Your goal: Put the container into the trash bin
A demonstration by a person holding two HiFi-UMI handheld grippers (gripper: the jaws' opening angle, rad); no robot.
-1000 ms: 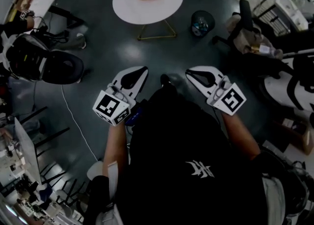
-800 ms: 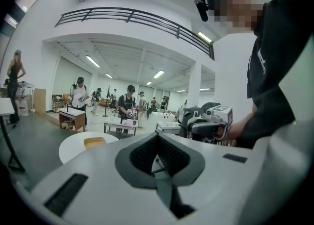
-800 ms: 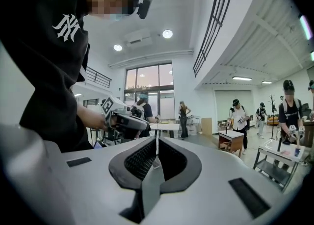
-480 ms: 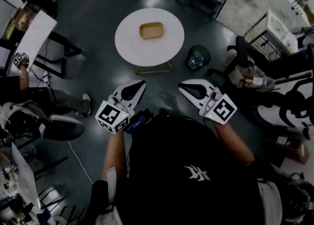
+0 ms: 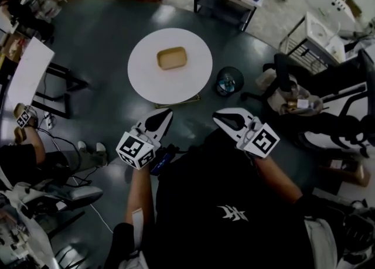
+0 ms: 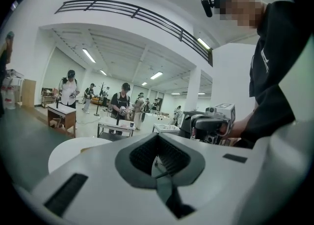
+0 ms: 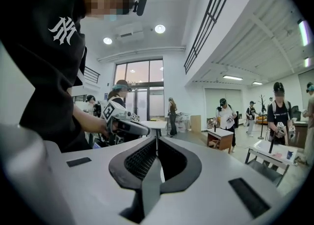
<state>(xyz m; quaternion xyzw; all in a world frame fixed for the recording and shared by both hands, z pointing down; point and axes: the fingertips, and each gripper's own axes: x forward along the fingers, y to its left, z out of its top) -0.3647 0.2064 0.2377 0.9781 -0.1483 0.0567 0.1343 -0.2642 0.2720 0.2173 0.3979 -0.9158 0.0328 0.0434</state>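
1. The tan container [image 5: 171,58] lies near the middle of the round white table [image 5: 146,77], on the far side of both grippers.
2. The dark trash bin [image 5: 228,81] stands on the floor just beside the table's near-right edge, apart from the container.
3. The left gripper [image 5: 164,113] is near the person, its jaws pressed together with nothing between them.
4. The right gripper [image 5: 219,115], to its right, also has its jaws together and empty; the 2 point toward the table.

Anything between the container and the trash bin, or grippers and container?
Nothing visible. Container lies alone on the table; trash bin stands on floor beside it. Left gripper and right gripper, shut and empty, have only floor ahead.
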